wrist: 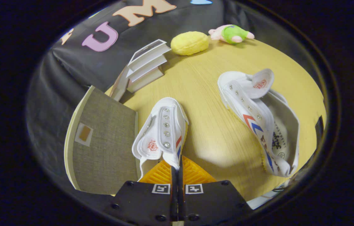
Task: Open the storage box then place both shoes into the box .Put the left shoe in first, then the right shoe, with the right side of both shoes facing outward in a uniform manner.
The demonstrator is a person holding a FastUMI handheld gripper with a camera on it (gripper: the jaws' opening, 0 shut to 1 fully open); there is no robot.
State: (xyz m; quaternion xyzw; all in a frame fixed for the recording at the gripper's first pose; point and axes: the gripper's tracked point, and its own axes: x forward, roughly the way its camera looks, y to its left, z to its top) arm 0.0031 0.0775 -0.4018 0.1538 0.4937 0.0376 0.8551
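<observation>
Your tongs (177,168) are pinched tight on the heel edge of a white canvas sneaker with red and blue stripes (163,131), both fingers pressed together with the shoe's collar caught between them. That sneaker points away from you, toe toward the back of the round light-wood bench (205,94), tongue flopped open with its red logo showing. I can't tell whether it's lifted or resting on the bench.

Taking that gripped sneaker as the anchor: the grey fabric storage box with pale edging (103,144) sits just beside it on its left, touching or nearly touching the shoe. A small square tag shows on the fabric panel facing you; whether the box is open, I can't tell.

Off to the right of the gripped sneaker, well apart, the second matching white sneaker (258,116) lies tipped on its side on the bench, insole and striped side both visible.

Beyond the gripped sneaker's toe there's a leaning stack of white books (147,67). Farther back sits a yellow lumpy plush (190,43), and beyond that a pink plush toy in a green top (231,33), lying down.
</observation>
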